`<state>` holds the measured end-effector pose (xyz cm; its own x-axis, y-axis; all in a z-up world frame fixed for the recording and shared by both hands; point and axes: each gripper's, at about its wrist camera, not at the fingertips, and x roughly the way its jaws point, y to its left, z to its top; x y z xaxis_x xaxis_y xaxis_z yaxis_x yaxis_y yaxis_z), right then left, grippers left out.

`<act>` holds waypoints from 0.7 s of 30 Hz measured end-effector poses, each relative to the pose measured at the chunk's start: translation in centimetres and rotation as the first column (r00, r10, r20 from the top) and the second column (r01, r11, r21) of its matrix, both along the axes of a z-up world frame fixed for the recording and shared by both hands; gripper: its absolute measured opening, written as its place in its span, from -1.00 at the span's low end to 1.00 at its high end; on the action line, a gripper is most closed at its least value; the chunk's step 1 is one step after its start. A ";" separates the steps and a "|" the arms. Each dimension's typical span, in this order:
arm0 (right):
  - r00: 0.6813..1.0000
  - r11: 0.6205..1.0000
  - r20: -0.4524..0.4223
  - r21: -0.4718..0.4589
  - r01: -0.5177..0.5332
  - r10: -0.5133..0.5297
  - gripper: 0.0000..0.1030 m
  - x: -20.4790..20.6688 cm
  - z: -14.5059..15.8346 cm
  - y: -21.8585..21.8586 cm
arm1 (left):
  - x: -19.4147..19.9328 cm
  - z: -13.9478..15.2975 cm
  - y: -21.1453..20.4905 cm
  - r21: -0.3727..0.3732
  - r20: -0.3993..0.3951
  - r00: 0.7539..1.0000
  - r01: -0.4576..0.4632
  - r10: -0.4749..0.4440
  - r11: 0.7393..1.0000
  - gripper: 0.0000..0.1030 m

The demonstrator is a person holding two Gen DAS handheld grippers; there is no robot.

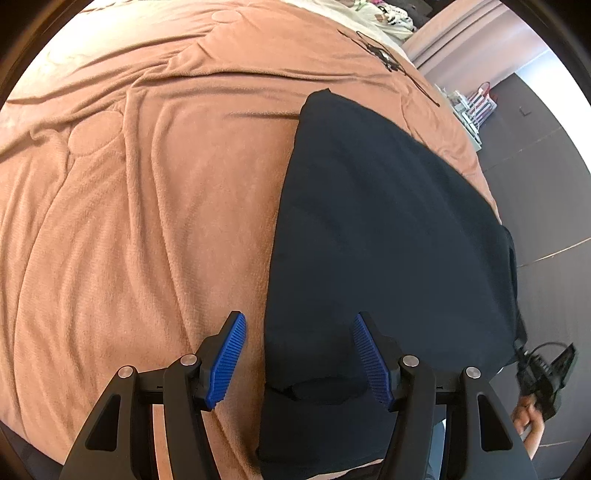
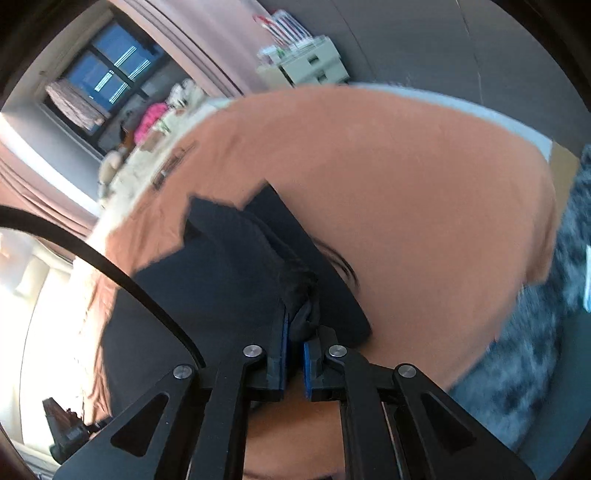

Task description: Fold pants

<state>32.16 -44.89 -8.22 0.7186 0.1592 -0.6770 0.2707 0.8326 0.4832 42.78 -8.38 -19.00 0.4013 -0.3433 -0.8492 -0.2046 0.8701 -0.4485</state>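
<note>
So the surface here is a bed (image 1: 147, 221) covered with a brownish-orange fleecy blanket (image 1: 110, 277), pretty rumpled, with long creases running across it and a couple of round stitched patches. Black pants (image 1: 388, 229) lie right on the blanket, toward the bed's right edge in the left wrist view, spread mostly flat and reaching up the bed. At the far end there's lighter cream bedding (image 1: 373, 18) with some small stuff on it, too blurry to name. Beside the bed, a dark tiled floor (image 1: 546, 206), and a grey shaggy rug (image 2: 535, 369) in the right wrist view.
</note>
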 end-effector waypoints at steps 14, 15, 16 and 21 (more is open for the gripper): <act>0.991 0.980 0.060 -0.166 -0.111 0.122 0.13 3.1 5.4 2.2 | 2.1 1.1 0.5 -0.001 0.038 0.999 -0.024 0.024 1.000 0.22; 0.989 0.975 0.054 -0.179 -0.128 0.140 0.13 3.8 5.6 2.2 | 2.2 1.1 0.6 -0.002 0.039 0.999 -0.025 0.025 1.000 0.22; 0.985 0.970 0.048 -0.188 -0.151 0.163 0.13 4.7 5.8 2.7 | 2.4 1.2 0.6 -0.002 0.041 0.999 -0.027 0.027 1.000 0.22; 0.973 0.953 0.009 -0.201 -0.225 0.232 0.13 8.6 5.7 1.8 | 3.4 1.4 0.6 -0.007 0.055 0.998 -0.031 0.031 0.999 0.22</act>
